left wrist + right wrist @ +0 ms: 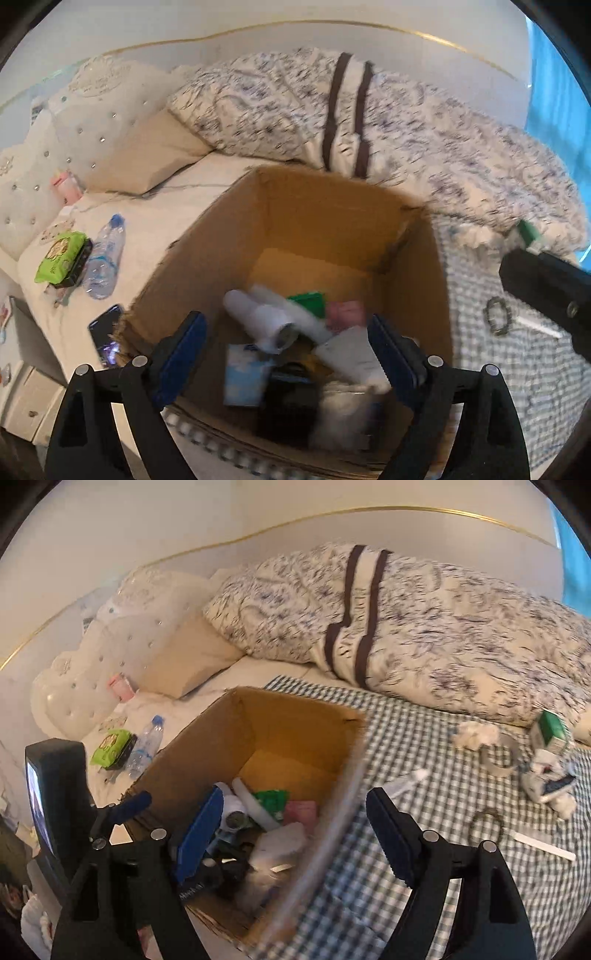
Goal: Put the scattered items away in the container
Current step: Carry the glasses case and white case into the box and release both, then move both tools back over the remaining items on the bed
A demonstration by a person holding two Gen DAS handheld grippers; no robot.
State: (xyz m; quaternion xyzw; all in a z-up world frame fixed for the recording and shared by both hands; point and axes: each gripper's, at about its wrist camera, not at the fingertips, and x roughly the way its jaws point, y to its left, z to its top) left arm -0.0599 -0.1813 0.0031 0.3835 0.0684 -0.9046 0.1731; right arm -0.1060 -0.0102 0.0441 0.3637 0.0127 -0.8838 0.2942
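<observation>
Both the left gripper (pixel 286 354) and right gripper (pixel 295 834) hang open and empty over the brown cardboard box (pixel 295 720) on the bed, which sits central so the green wipes packet (pixel 61 256) and beaded bracelet (pixel 487 825) stay within reach.

Box (pixel 295 731) on bed — bottle (pixel 146 744) left, bracelet (pixel 485 827) right.

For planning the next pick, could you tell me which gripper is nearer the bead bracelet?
Right. The right gripper hovers beside the bracelet on the checked cloth; the left gripper hangs over the cardboard box, farther off.
</observation>
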